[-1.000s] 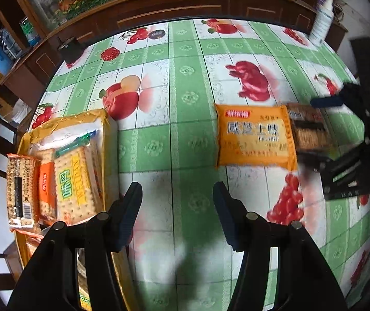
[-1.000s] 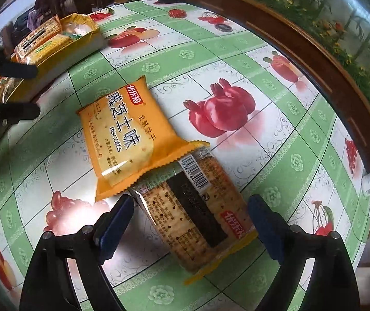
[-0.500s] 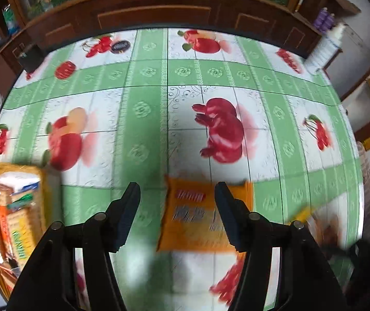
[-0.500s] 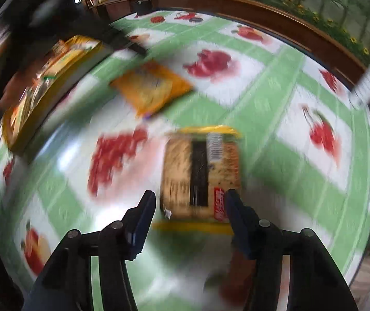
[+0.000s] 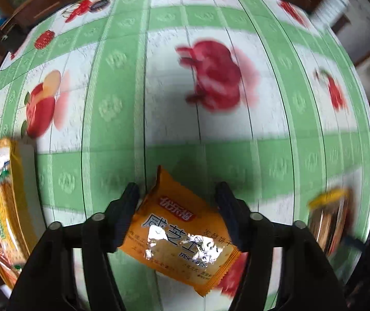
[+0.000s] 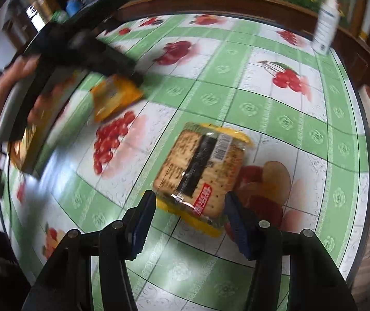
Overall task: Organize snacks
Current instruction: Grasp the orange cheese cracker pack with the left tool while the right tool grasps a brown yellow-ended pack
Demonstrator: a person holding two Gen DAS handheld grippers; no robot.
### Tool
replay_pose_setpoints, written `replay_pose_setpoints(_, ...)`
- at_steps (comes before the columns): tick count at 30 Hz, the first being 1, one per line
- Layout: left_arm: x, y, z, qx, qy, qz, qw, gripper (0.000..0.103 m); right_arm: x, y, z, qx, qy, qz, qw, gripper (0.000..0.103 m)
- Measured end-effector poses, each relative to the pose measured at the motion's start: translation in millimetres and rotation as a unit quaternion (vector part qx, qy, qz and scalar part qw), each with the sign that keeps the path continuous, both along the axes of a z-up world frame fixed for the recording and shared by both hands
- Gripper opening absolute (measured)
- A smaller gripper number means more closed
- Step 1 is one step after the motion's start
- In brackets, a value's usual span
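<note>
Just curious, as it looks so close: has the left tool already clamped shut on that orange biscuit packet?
No, the left gripper has its jaws wide open on either side of the orange packet, with gaps visible on both sides.

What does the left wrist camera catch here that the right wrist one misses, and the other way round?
Only the left view shows the left gripper with its open fingers on either side of the orange biscuit pack. Only the right view shows the white bottle and the right gripper, open around the clear-wrapped cracker pack. Both show both packs, the yellow tray and the fruit tablecloth.
</note>
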State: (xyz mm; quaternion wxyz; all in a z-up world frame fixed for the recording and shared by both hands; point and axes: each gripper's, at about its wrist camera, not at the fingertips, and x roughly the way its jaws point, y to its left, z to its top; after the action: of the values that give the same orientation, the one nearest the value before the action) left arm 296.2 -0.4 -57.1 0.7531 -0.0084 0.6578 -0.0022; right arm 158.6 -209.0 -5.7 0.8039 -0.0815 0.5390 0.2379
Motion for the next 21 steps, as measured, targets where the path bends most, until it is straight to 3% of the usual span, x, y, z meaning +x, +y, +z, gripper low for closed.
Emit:
replay_pose_setpoints(5, -31, 0, 0, -0.010, 0.025, -0.013, 0.9996, 0.065, 12, 0, 5, 0.015, 0.009, -0.036, 0.999, 0.062)
replay_pose_setpoints(11, -51, 32, 32, -0.065, 0.002, 0.068, 0.9956, 0.065, 35, 12, 1, -0.015, 0.026, -0.100, 0.995, 0.065)
replay_pose_setpoints(18, -106, 57, 29, -0.095, 0.006, 0.203, 0.9745, 0.065, 43, 39, -8, -0.066, 0.011, -0.111, 0.992, 0.080)
replay_pose_setpoints(21, -115, 58, 17, -0.123, 0.016, 0.247, 0.9611, 0.065, 40, 49, -13, -0.107, -0.006, -0.108, 0.988, 0.081)
